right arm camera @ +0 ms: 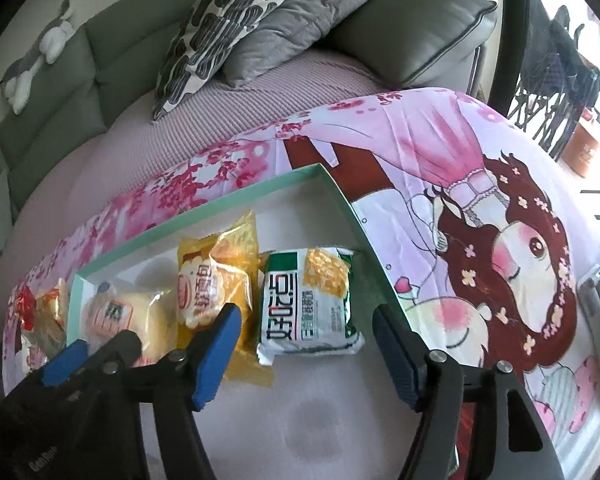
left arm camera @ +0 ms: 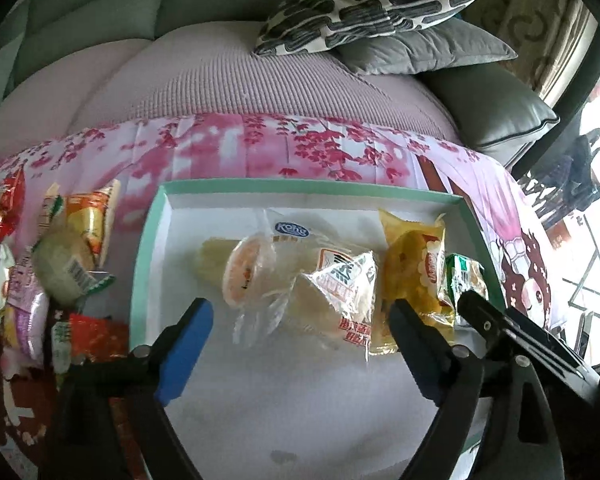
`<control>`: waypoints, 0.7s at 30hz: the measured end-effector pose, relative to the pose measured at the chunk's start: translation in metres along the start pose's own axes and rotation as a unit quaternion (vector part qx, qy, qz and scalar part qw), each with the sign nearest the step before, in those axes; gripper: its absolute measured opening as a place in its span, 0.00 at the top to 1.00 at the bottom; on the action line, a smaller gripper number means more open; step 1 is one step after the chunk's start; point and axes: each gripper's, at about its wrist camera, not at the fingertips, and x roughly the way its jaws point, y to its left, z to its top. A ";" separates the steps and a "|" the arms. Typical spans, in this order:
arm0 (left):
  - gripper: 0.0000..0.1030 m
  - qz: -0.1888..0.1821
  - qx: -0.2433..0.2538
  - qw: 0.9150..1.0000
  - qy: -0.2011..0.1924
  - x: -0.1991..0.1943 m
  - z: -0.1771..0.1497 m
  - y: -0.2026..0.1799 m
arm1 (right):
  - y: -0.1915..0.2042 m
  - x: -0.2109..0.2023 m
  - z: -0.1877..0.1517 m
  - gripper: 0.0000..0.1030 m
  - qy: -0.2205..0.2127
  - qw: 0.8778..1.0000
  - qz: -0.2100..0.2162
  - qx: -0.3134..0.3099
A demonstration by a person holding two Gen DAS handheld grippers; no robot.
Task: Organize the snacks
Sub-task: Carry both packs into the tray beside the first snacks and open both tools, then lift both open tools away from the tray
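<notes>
3 wrapped snacks (right arm camera: pixel 308 304) inside mint-rimmed box (right arm camera: pixel 204 204)

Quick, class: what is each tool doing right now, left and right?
Left tool: open, holding nothing, above the clear plastic-wrapped pastry.
Right tool: open, holding nothing, above the green-and-white snack packet.
</notes>
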 end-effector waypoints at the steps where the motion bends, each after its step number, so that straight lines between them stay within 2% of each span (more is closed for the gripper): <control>1: 0.09 0.001 0.000 1.000 -0.001 -0.002 0.000 0.000 | 0.000 -0.003 -0.001 0.27 0.000 1.000 -0.002 -0.002; 8: 0.00 0.033 -0.009 0.999 -0.027 -0.024 -0.004 0.013 | 0.001 -0.015 -0.009 0.24 0.019 1.000 -0.011 0.001; 15: 0.00 0.061 0.003 0.997 -0.042 -0.044 -0.016 0.036 | 0.007 -0.024 -0.016 0.23 0.032 0.999 -0.014 -0.011; 21: 0.00 0.115 -0.050 0.990 -0.068 -0.066 -0.022 0.073 | 0.026 -0.036 -0.019 0.20 0.026 0.999 -0.005 -0.032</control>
